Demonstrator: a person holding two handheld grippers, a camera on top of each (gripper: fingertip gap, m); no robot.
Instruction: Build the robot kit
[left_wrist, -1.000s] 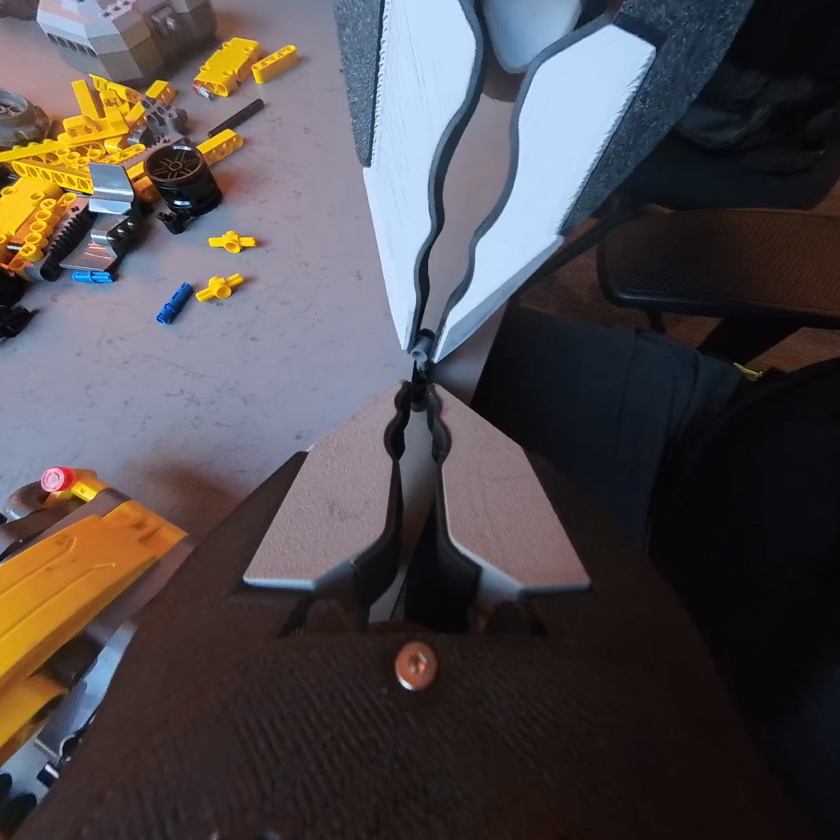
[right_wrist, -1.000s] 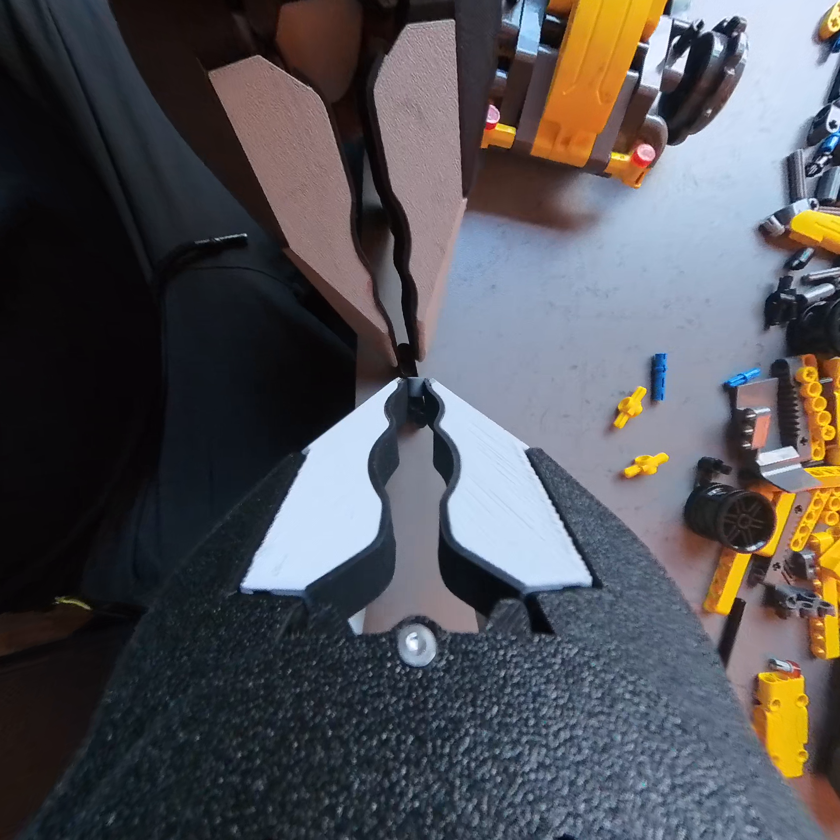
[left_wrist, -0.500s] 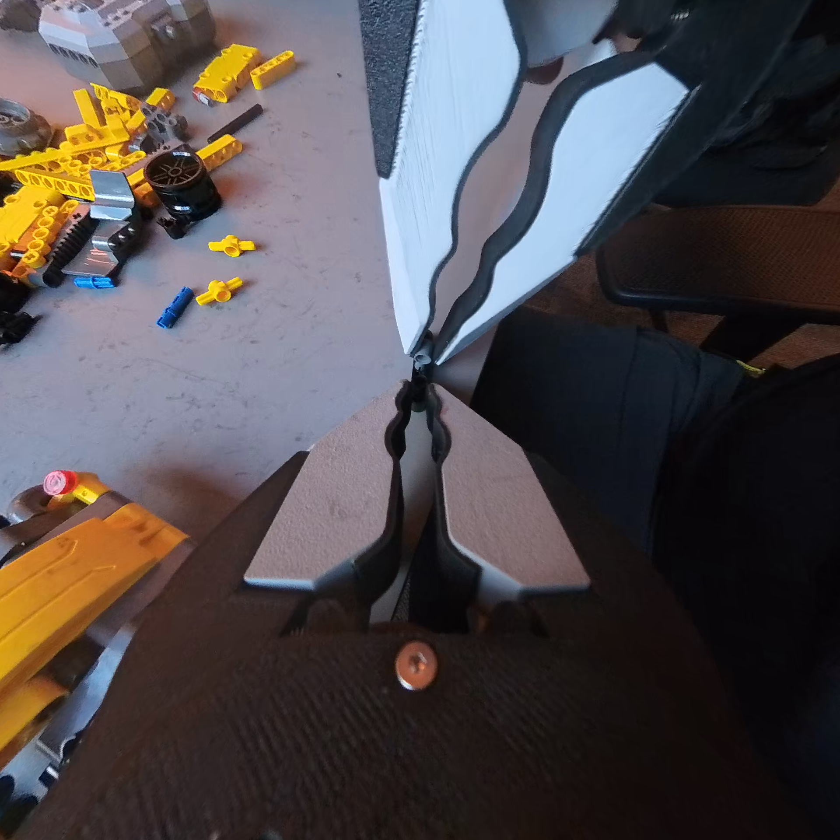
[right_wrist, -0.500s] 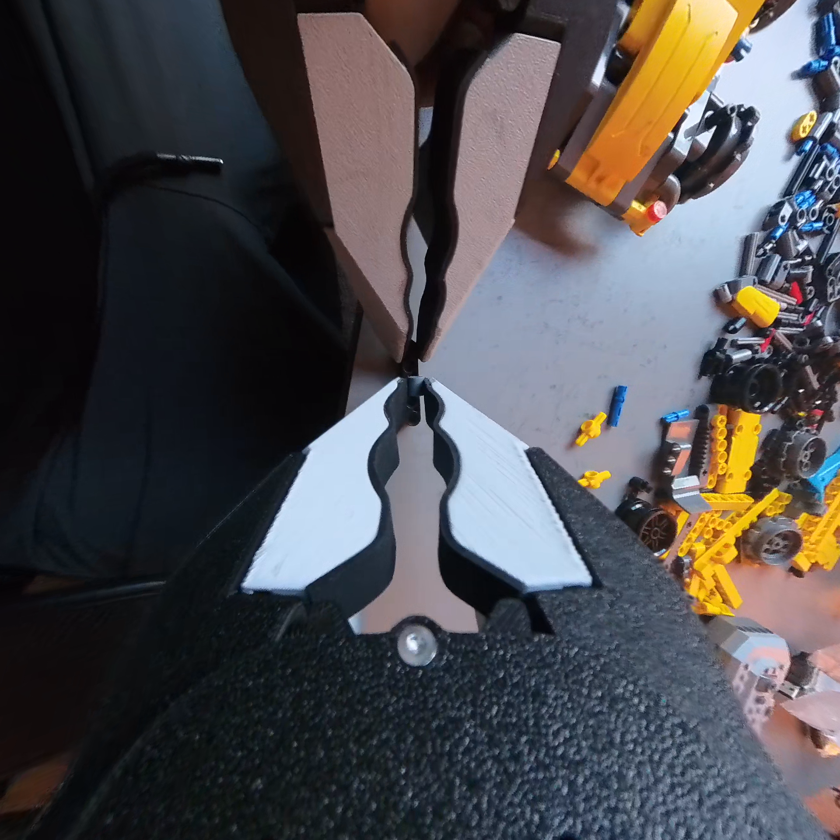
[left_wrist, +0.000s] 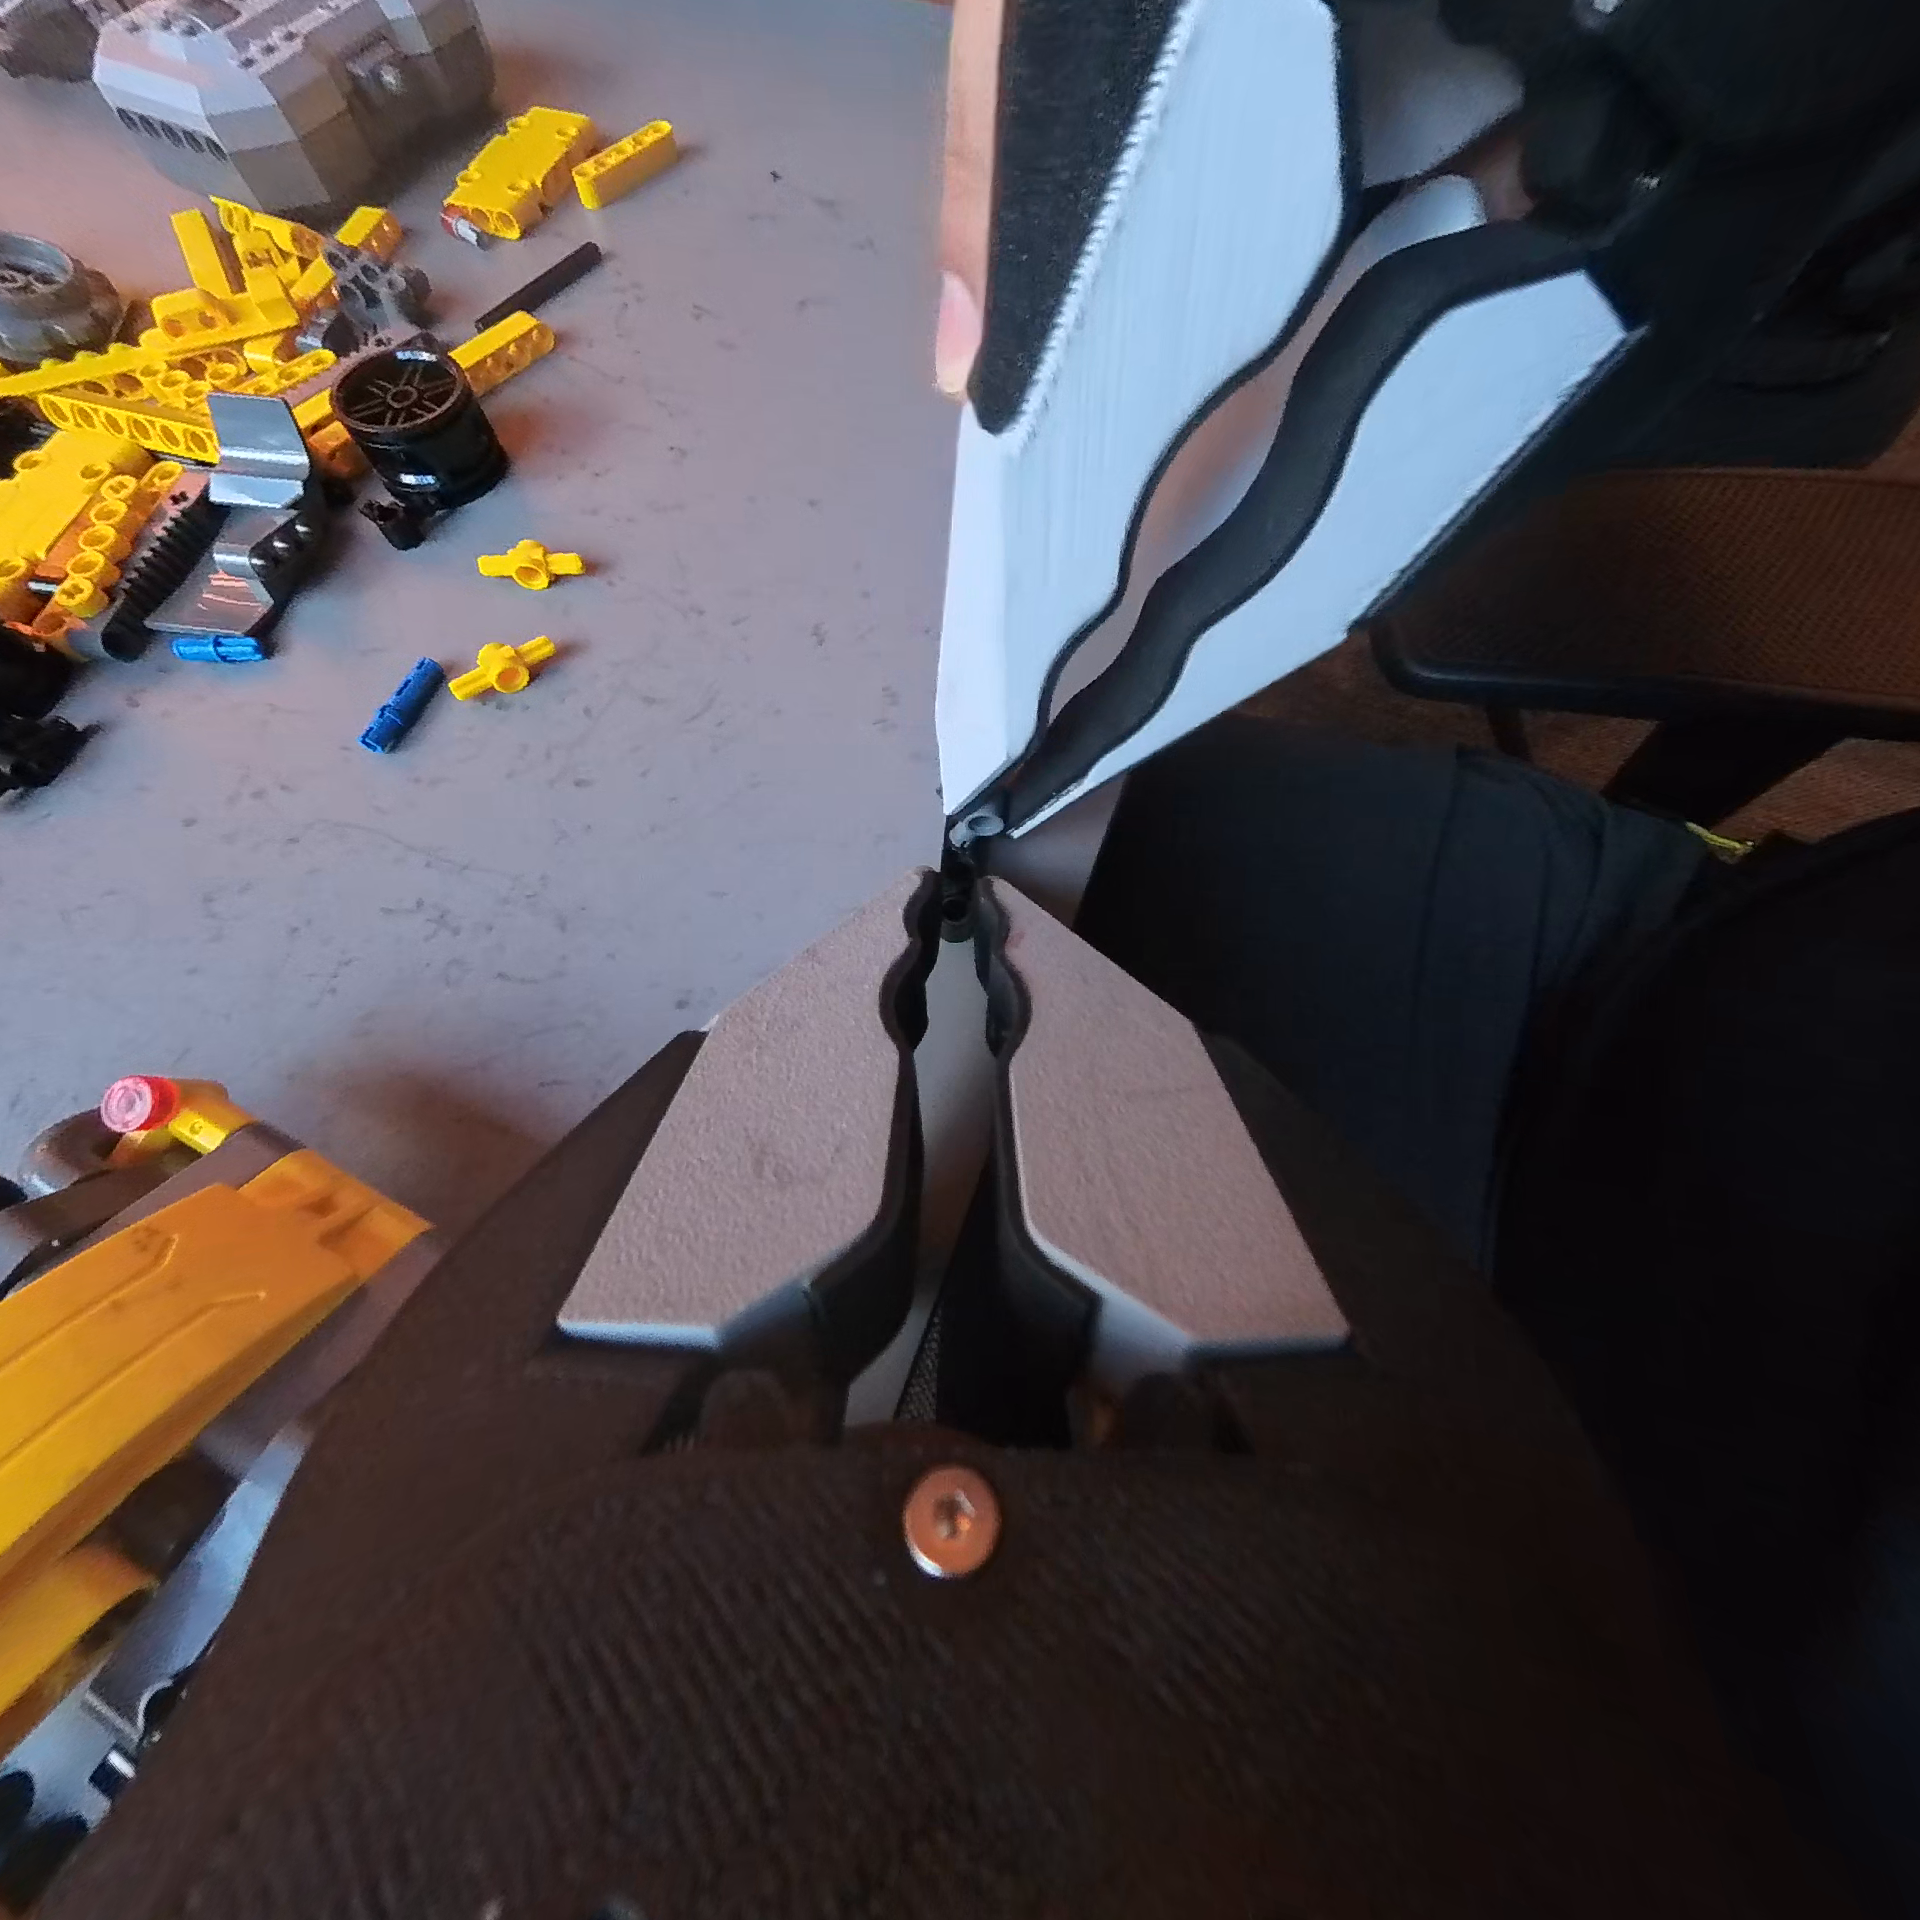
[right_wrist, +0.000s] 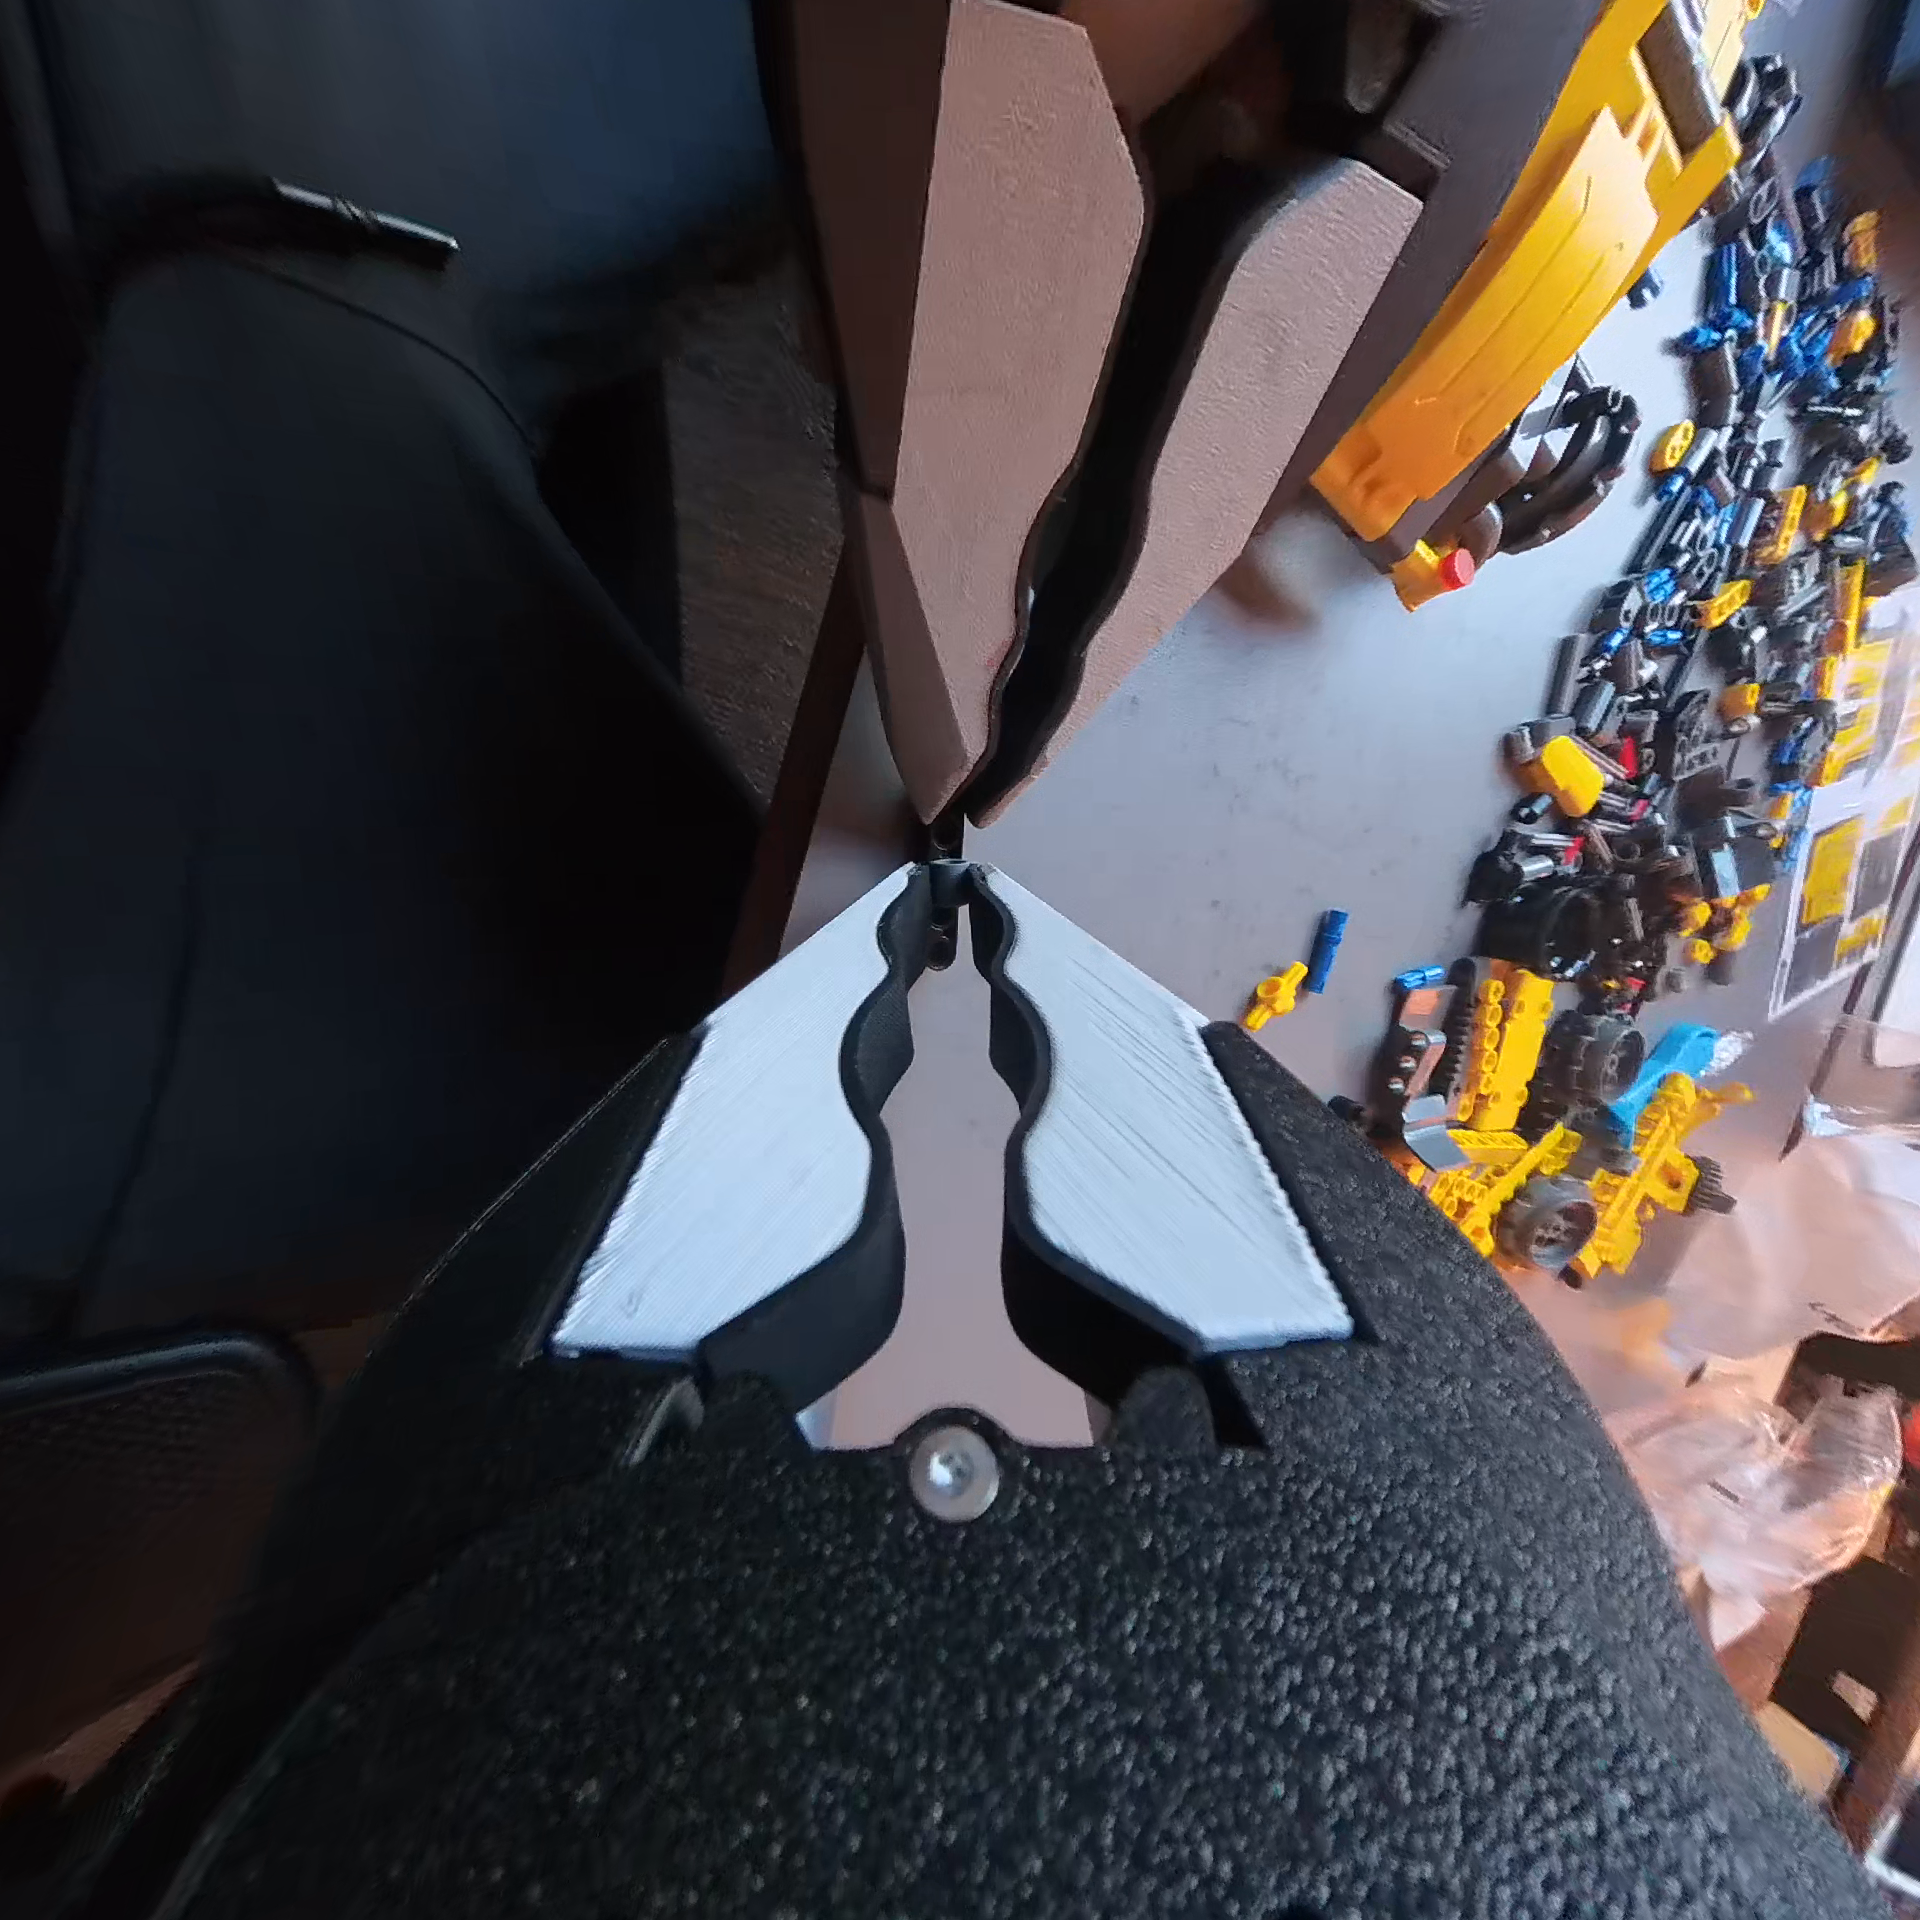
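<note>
My left gripper (left_wrist: 954, 885), with brown fingers, is shut on a small black pin (left_wrist: 952, 902). My right gripper (right_wrist: 943, 885), with white fingers, is shut on a small dark grey connector (right_wrist: 943, 914). The two grippers meet tip to tip above the near edge of the grey table (left_wrist: 520, 883), and the pin and the connector touch end to end. In the left wrist view the right gripper (left_wrist: 974, 823) comes down from the top with the grey connector (left_wrist: 980, 826) at its tips. In the right wrist view the left gripper (right_wrist: 951, 821) comes down from the top.
A pile of loose yellow, black and grey bricks (left_wrist: 156, 416) with a black wheel (left_wrist: 416, 416) lies at the far left. A blue pin (left_wrist: 400, 704) and yellow connectors (left_wrist: 502, 668) lie apart. A yellow part-built vehicle (left_wrist: 156, 1299) is close left. A person's dark-clad legs (left_wrist: 1351, 987) and a chair (left_wrist: 1662, 592) are right. Both grippers' tips are close together, under 4 cm apart.
The right gripper has tilted and swung round while the tips stay together. Its view now shows more of the table's parts pile and some plastic bags. The left gripper has hardly moved.
</note>
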